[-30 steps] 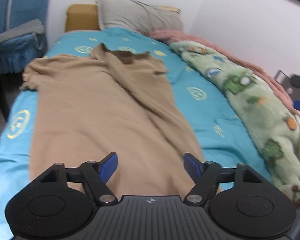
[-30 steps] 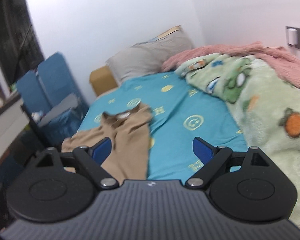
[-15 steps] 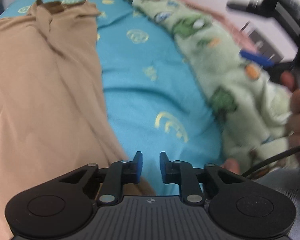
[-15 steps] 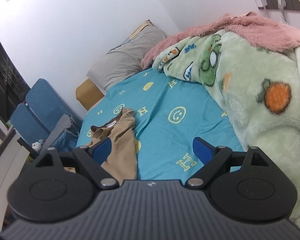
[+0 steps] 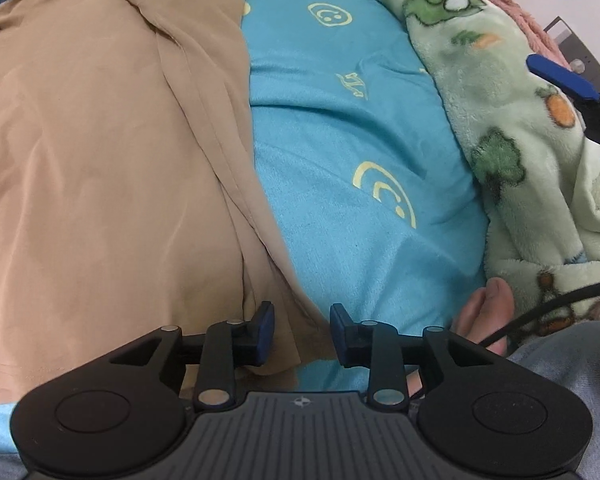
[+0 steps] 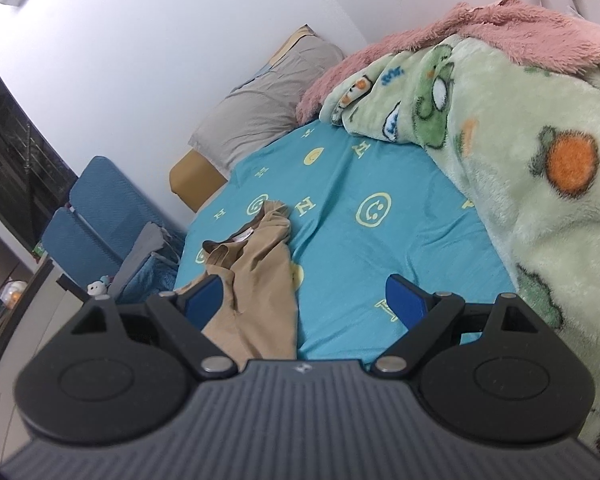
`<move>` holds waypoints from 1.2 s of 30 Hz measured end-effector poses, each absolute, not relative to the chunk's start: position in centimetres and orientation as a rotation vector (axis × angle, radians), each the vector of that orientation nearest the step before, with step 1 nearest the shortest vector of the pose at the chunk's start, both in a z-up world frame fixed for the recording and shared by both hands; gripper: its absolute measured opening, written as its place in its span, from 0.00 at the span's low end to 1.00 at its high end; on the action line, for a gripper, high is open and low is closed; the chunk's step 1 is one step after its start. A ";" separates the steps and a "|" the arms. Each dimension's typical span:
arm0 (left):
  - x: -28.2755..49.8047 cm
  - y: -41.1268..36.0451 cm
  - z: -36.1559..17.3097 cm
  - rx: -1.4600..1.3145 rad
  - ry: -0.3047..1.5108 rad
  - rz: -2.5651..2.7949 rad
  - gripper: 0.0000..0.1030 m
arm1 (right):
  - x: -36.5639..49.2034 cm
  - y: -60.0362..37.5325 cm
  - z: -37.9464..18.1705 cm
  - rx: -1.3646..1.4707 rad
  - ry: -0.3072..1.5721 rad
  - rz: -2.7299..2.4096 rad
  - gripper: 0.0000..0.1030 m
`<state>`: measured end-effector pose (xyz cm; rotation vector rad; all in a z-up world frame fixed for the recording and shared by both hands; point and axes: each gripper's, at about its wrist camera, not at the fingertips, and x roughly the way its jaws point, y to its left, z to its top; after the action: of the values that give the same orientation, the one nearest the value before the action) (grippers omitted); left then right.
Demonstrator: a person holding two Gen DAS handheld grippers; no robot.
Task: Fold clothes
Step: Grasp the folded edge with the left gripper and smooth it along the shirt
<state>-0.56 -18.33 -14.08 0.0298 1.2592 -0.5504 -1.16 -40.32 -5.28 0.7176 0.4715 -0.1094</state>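
while the left wrist view a moment ago showed the jaws nearly pinched together over bare sheet, the left gripper point(image 5: 302, 334) now stands part open at the near right corner of the tan garment point(image 5: 100, 152), its hem edge lying between the two blue pads. nothing is clamped yet; one pad sits on the cloth, the other over the teal bedsheet point(image 5: 360, 128). that reads as lining up a grasp on the hem corner, the start of a fold. the garment lies spread lengthwise on the sheet, bunched along its right side, collar at the far end. a green fleece blanket point(image 5: 512, 92) is heaped to the right, and the other tool's blue finger pokes in at the right edge above it.

from the right wrist view, the right gripper point(image 6: 300, 304) hangs wide open, released and holding nothing, high above the bed, much as half a second ago. this view adds the room: grey pillow point(image 6: 268, 108), blue chair point(image 6: 96, 220), pink blanket point(image 6: 480, 24). the garment's point(image 6: 256, 280) collar end shows, but not the hem corner that the left view frames closely.
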 end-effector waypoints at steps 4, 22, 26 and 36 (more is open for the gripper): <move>-0.5 -18.5 -14.9 0.024 1.263 -0.561 0.38 | -1.0 -40.4 -5.3 0.724 0.475 -0.105 0.87; 0.9 -13.6 -9.7 -0.267 1.153 -0.772 0.02 | -0.7 -39.5 -5.8 0.697 0.514 -0.122 0.87; 2.0 -8.6 -8.3 -0.399 1.164 -0.775 0.02 | -0.5 -39.2 -5.8 0.686 0.521 -0.123 0.87; 3.8 2.1 -11.6 -0.333 1.259 -0.526 0.02 | -0.1 -38.1 -5.7 0.645 0.545 -0.121 0.87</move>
<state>3.77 2.11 -11.64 -0.3332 1.2594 -0.5260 -0.07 -38.08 -5.70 0.6449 0.5449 -0.1208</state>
